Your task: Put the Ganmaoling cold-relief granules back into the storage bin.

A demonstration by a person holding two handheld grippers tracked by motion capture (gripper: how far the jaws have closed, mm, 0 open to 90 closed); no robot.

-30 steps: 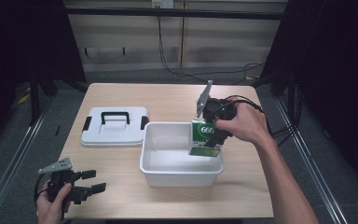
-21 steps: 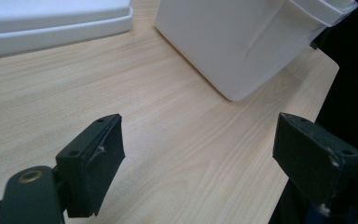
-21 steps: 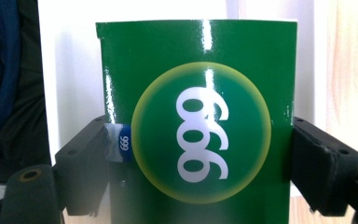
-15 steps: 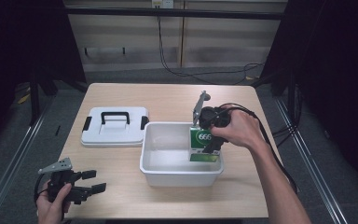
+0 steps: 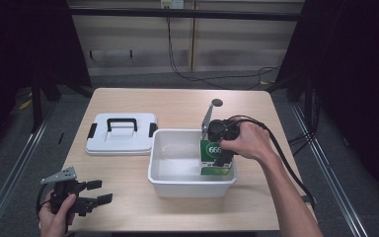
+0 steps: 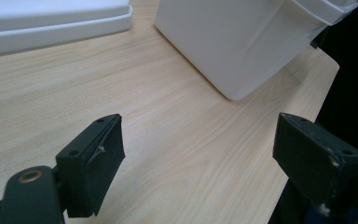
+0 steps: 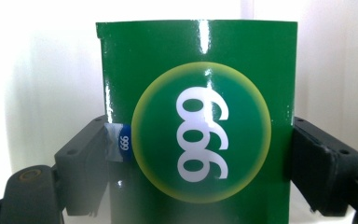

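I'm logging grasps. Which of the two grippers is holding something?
The right gripper, inside the white bin: its fingers clamp the green box. The left gripper is open above bare table.

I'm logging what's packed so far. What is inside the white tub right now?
A green box marked 666, gripped by the right gripper, stands at the white tub's right end. The rest looks bare; the floor under the box is hidden.

Overhead light keeps the table point(image 5: 128, 168) bright against a black surround. Glare streaks the glossy green box point(image 7: 198, 121); the white tub point(image 7: 37, 70) behind it blows out softly.
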